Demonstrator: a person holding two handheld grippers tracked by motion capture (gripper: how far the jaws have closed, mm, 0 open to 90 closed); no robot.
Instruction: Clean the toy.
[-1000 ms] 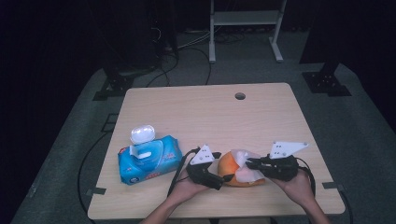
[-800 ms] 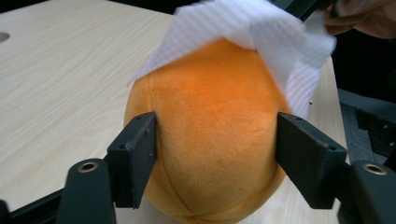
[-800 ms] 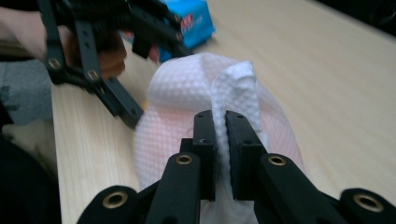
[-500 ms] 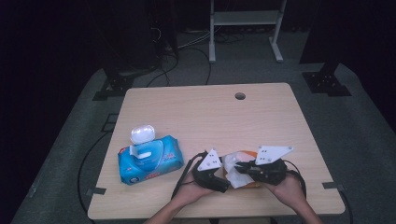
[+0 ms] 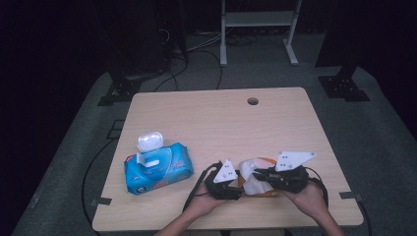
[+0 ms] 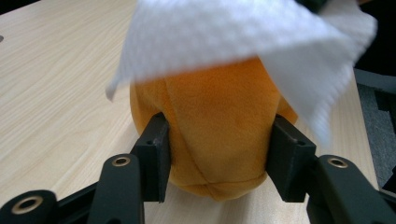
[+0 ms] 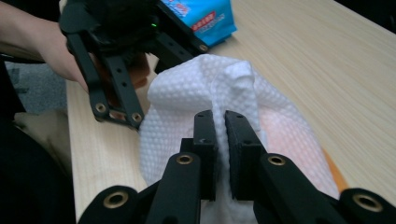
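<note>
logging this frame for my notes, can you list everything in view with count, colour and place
plush toy: 1, orange, near edge of the table, between the two grippers
wet wipe: 1, white, draped over the plush toy
wipes pack: 1, blue, left part of the table
small case: 1, white, touching the pack's far edge
table: 1, light wood, with a round hole near the far edge
metal stand: 1, pale, on the floor beyond the table
left gripper: 1, black, fingers just closed onto the plush toy's sides
right gripper: 1, black, pinching the wet wipe
hands: 2, at the near edge
</note>
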